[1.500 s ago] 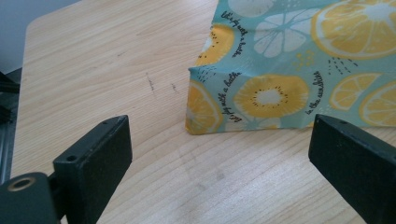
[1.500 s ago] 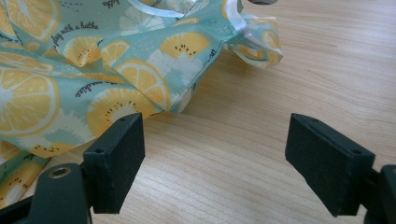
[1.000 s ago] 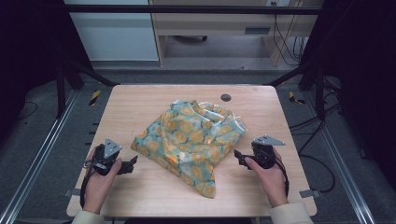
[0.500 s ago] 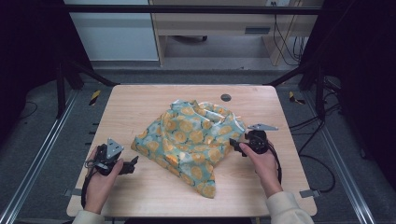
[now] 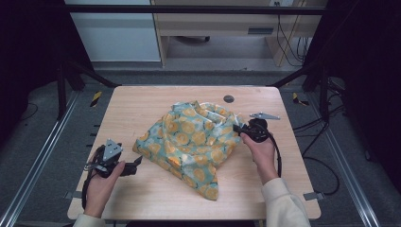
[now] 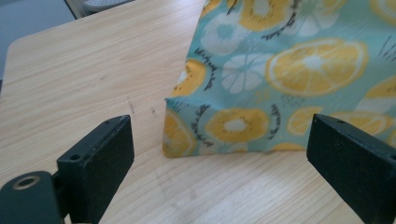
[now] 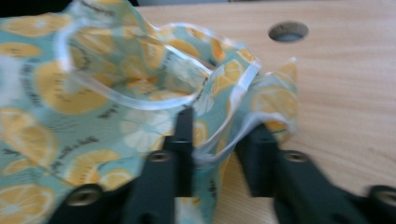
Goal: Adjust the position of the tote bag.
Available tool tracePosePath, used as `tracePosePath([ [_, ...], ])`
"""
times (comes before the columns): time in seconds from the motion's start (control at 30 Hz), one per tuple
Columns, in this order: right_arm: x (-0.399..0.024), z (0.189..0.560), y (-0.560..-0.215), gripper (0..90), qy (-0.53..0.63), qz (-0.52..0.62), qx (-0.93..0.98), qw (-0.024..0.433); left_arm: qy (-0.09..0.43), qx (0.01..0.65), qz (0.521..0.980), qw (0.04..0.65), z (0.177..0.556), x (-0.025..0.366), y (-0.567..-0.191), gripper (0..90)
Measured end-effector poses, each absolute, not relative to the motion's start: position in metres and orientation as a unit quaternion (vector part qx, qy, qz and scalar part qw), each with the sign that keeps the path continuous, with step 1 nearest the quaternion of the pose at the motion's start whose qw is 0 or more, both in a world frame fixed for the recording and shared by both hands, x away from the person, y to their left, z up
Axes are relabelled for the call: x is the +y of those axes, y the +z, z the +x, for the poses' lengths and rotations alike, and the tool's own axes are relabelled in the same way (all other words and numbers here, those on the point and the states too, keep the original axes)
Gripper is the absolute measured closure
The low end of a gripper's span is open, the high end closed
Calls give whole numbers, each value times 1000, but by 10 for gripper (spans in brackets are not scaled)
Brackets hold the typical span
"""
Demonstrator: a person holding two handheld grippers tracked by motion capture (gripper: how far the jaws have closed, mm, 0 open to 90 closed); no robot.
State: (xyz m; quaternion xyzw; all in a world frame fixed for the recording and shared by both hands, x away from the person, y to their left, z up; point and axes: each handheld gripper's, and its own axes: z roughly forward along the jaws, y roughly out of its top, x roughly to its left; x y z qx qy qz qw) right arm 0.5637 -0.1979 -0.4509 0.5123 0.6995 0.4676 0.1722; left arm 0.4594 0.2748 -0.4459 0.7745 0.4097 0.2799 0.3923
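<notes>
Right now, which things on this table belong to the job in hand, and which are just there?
In the job:
- cloth, a crumpled lemon print
- right gripper, jaws just closing, with the cloth's white-trimmed edge between them
- left gripper, open, facing the cloth's near corner without touching it

Just there:
- table
- round hole in the tabletop
- cables on the floor beyond

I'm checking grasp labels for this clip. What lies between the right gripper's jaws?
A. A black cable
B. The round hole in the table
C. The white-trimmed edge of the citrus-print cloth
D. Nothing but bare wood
C: in the right gripper view, the jaws of the right gripper have just been closing, and the white-trimmed edge of the cloth runs between them, at the garment's right side in the high view.
</notes>
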Motion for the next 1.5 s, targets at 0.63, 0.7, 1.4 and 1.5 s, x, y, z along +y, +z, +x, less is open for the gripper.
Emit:
tracePosePath([
  [0.63,-174,519,-380,878,514,348,744,247,236,388,808,376,581,206,-384,156],
  [0.7,-176,519,-379,879,515,352,742,248,217,392,820,355,593,198,-392,231],
  [1.4,-181,514,-376,880,525,347,738,245,223,366,847,315,598,173,-403,887],
  [1.5,-185,513,-376,881,524,352,735,247,234,370,840,320,595,178,-401,900],
])
